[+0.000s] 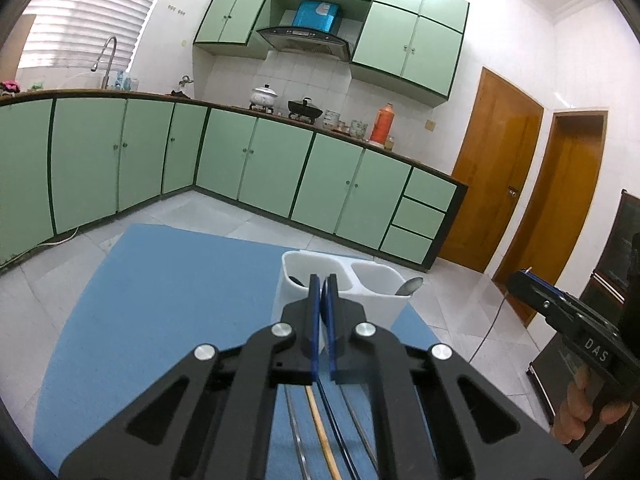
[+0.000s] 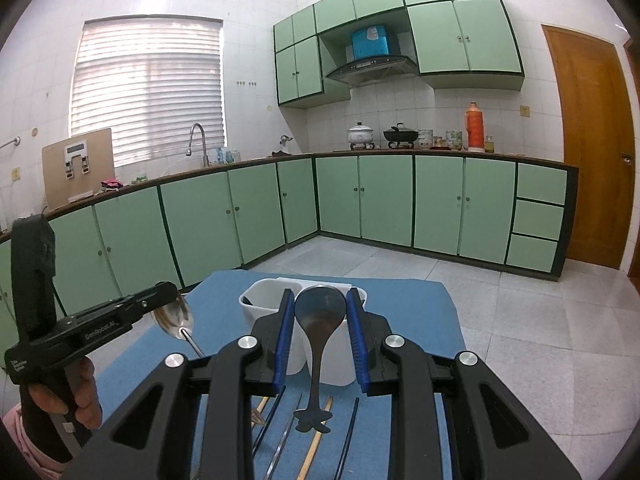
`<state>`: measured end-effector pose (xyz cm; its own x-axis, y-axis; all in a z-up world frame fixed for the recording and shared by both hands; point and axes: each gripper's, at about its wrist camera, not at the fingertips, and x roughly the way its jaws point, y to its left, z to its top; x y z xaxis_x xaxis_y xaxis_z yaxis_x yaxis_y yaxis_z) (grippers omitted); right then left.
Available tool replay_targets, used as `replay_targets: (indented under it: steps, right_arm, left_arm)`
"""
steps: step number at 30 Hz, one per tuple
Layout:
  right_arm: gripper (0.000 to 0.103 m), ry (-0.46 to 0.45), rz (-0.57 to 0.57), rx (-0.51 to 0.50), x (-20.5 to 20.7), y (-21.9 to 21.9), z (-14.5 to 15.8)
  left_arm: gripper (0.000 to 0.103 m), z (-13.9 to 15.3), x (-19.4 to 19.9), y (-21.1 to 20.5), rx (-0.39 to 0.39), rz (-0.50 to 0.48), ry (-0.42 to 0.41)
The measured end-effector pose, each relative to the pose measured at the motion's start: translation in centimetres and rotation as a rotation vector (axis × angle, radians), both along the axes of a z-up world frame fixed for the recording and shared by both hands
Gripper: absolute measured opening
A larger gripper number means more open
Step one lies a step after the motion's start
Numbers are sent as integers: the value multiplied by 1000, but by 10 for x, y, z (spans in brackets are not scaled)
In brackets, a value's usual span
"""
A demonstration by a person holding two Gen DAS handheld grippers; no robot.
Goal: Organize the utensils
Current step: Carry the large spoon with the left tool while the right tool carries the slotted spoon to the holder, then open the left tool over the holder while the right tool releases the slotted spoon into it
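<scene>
Left gripper (image 1: 321,280): blue pads are pressing together, and nothing is showing between them in its own view. It is hanging just above the near rim of the white holder (image 1: 376,300), which is standing on the blue mat (image 1: 160,300).

From the right wrist view, a silver spoon (image 2: 176,318) is showing bowl-up just under the tip of the left gripper, handle slanting down to the right. Cannot tell whether the pads are touching it.

Right gripper (image 2: 320,294): pads are pinching the dark spoon (image 2: 320,312) by the edges of its bowl. Bowl is sitting up at the fingertips; handle is hanging down towards the camera, flared end over the mat. The gripper is facing the holder from the near side, spoon clear of both compartments.

Holder contents: a second metal spoon (image 1: 410,286) is leaning in the right compartment; a dark utensil tip (image 1: 296,280) is peeking out of the left one.

Loose items lying on the mat beneath both grippers: a wooden chopstick (image 2: 316,444), plus dark and metal sticks beside it
</scene>
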<state>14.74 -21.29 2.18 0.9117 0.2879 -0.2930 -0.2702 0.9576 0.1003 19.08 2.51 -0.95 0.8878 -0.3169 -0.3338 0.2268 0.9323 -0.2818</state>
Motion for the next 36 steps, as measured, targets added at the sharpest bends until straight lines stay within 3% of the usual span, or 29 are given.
replay_targets:
  steps: [7, 20, 25, 36]
  right_arm:
    - [26, -28, -16, 9, 3, 0, 9]
    - [26, -136, -46, 28, 54, 13, 57]
    - [26, -107, -67, 31, 88, 17, 48]
    - [26, -20, -77, 35, 130, 23, 10]
  left_arm:
    - [2, 18, -1, -3, 34, 12, -57]
    - [2, 94, 24, -22, 154, 97, -269]
    - [2, 93, 49, -28, 208, 105, -255]
    - [2, 42, 106, -29, 204, 77, -120]
